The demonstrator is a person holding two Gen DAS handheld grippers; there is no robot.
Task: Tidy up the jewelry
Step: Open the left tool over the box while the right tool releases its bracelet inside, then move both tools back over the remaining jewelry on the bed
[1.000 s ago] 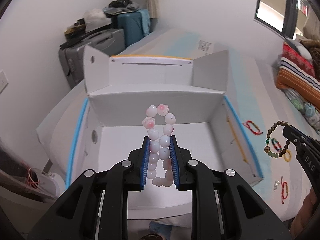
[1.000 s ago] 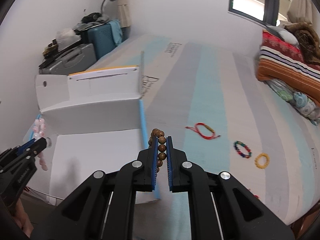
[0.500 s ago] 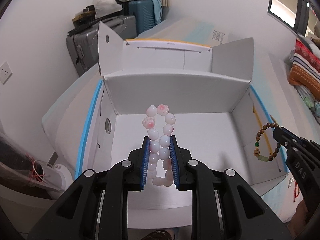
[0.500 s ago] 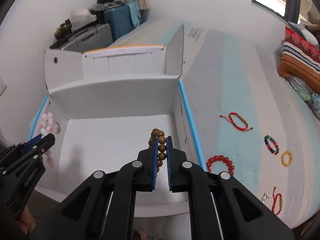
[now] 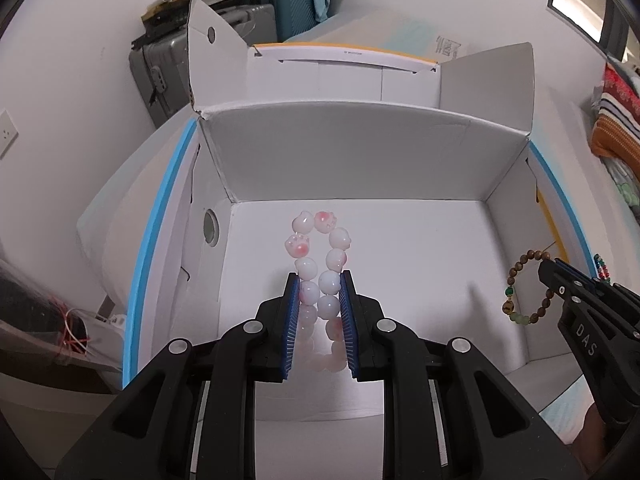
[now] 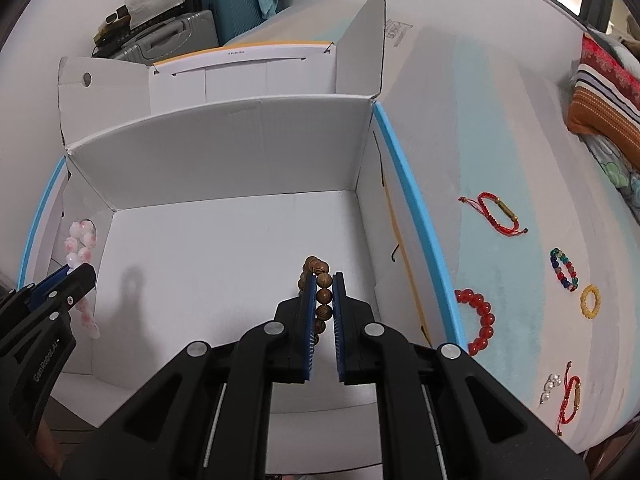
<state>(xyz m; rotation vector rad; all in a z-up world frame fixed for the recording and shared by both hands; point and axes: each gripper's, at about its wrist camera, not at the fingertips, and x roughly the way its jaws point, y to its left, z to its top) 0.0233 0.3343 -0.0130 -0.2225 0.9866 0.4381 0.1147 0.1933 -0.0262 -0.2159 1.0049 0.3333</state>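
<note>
Left wrist view: the pink bracelet (image 5: 318, 276) hangs over the box (image 5: 360, 160) floor, both strands pinched between the left gripper (image 5: 319, 300) pads. The right gripper (image 6: 323, 300), nearly closed, clamps the wooden bracelet (image 6: 318, 288) over the box's right side. Both look light and floppy; the smooth beads could slip, so the strand itself seems the best hold. More bracelets lie on the bed (image 6: 500, 140).

My left blue pads (image 5: 291, 320) cover the lower beads of the pink bracelet (image 5: 316, 236). My right pads (image 6: 310, 320) hide most of the wooden bracelet (image 6: 318, 268). The tiny pearl piece (image 6: 551, 386) on the bed (image 6: 500, 140) is too small to identify.
</note>
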